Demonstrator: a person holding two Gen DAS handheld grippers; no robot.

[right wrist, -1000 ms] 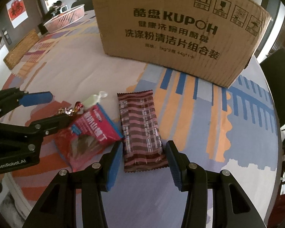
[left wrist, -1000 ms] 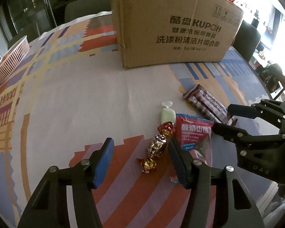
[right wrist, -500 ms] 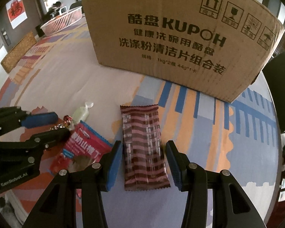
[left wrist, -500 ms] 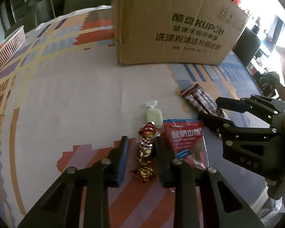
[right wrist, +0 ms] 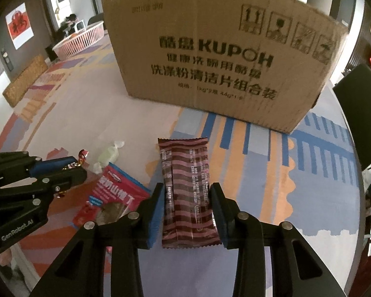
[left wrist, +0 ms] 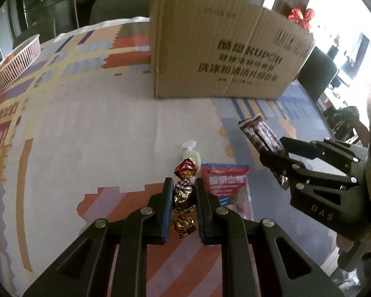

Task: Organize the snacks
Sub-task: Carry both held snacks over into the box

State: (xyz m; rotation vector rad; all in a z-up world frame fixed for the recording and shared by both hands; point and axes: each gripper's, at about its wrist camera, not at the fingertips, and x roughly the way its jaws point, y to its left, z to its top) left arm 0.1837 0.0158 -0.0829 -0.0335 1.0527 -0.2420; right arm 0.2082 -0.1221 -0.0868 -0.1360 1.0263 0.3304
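My left gripper (left wrist: 183, 193) is shut on a foil-wrapped candy (left wrist: 183, 193) with red and gold twisted ends, held just above the table. A pale green candy (left wrist: 191, 153) and a red snack pouch (left wrist: 228, 185) lie beside it. My right gripper (right wrist: 187, 198) is shut on a brown striped snack bar (right wrist: 188, 185), lifted and tilted. The bar also shows in the left wrist view (left wrist: 262, 133). A large cardboard box (right wrist: 222, 54) stands behind on the patterned tablecloth (left wrist: 86, 128).
A white slatted basket (left wrist: 14, 61) sits at the far left of the table. A woven mat (right wrist: 24, 84) lies at the left edge. Dark chairs (right wrist: 358, 113) stand around the table. The table edge runs close on the right.
My left gripper has closed on the foil candy. My right gripper has closed on the striped bar and raised it. Both have moved toward the box.
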